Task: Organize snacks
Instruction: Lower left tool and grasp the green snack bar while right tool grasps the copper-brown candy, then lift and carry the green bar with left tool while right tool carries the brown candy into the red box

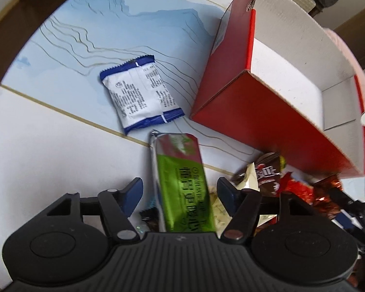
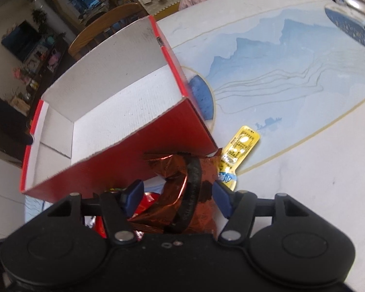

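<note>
Nearest in the left wrist view, the left tongs (image 1: 180, 191) are seen with their blue pads held apart, and a long green snack bar (image 1: 182, 185) lies between them; whether the pads touch its sides cannot be told. To the right of it, a small heap of snacks is seen on the table (image 1: 48, 146): a brown M&M's packet (image 1: 267, 172), a cream wrapper (image 1: 249, 178) and red and copper foil wrappers (image 1: 301, 192). Just beyond the tip of the green bar, a white packet with blue ends (image 1: 141, 95) lies flat, its printed back turned up. Farther right stands the red cardboard box (image 1: 253, 112), open at the top, with a white inside in which no snack is seen.

In the right wrist view, the right tongs (image 2: 177, 194) are also held apart, and a crumpled copper-brown foil bag (image 2: 182, 189) sits between the pads; contact cannot be judged. Just beyond it, a yellow sachet (image 2: 241, 150) lies on the table beside the near corner of the red box (image 2: 138, 141). Behind, the blue mountain drawing (image 2: 267, 56) on the table is seen.
</note>
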